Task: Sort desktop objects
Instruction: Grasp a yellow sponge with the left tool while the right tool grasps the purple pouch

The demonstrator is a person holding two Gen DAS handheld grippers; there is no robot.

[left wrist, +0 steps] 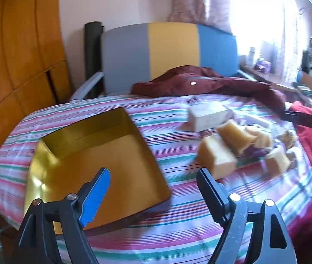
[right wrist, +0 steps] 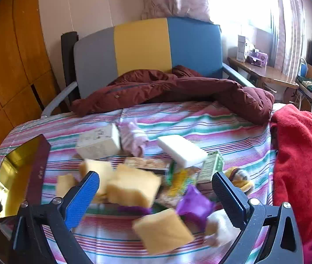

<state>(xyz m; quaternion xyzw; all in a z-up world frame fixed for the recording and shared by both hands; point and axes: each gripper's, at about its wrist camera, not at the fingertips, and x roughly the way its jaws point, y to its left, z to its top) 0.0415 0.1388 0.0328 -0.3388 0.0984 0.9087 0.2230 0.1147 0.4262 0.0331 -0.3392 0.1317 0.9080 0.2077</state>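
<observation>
**A:** What holds what on the striped cloth (left wrist: 178, 237)?

**B:** The gold-lined box (left wrist: 103, 167), lying past the left gripper (left wrist: 153, 189) by its blue finger, has nothing in it. The yellow sponge blocks (right wrist: 134, 187) lie loose on the cloth ahead of the right gripper (right wrist: 156, 200), between its fingers.

**A:** And the fingers?

**B:** Both pairs spread wide, grasping nothing

Both wrist cameras look steeply down, near, sharing the striped bedspread (left wrist: 178, 231).

Gold box (left wrist: 103, 154) open; sponges (right wrist: 134, 187) crowd right.
</observation>
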